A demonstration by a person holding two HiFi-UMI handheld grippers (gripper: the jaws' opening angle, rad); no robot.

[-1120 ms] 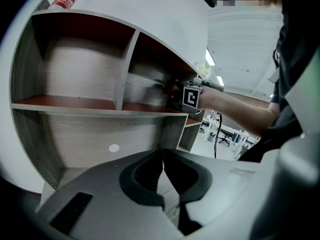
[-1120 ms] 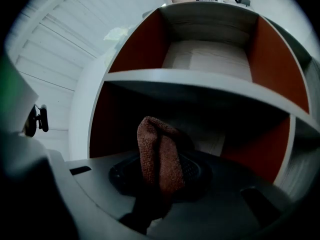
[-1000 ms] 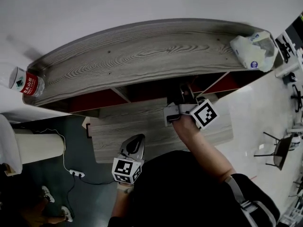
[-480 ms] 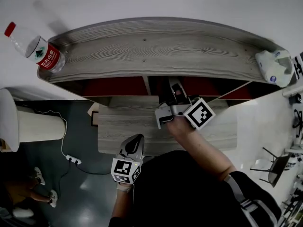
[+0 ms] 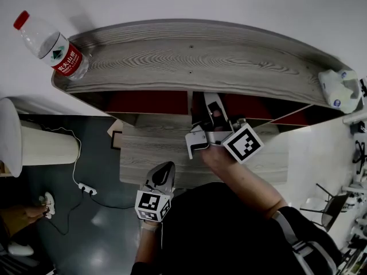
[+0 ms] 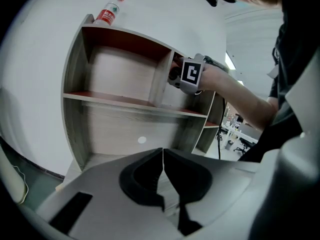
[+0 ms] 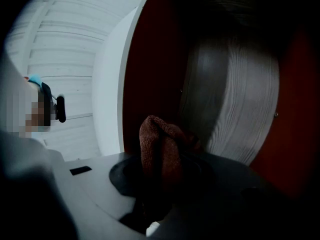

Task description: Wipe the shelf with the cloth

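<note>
Reaching forward with the arm outstretched, the right tongs (image 5: 213, 112) poke into an upper compartment of the grey wood-grain shelf unit with red inner panels (image 5: 189, 62) — clenched on a bunched rust-brown terry cloth (image 7: 161, 154). The left tongs (image 5: 162, 175) hang low by the person's body — jaws pressed together, empty.

The shelf (image 5: 189, 62) is grey wood-grain with red inner panels. The cloth (image 7: 160, 149) looks rust-brown, though the light is dim. The water bottle (image 5: 57, 51) at left has a red cap and label.
</note>
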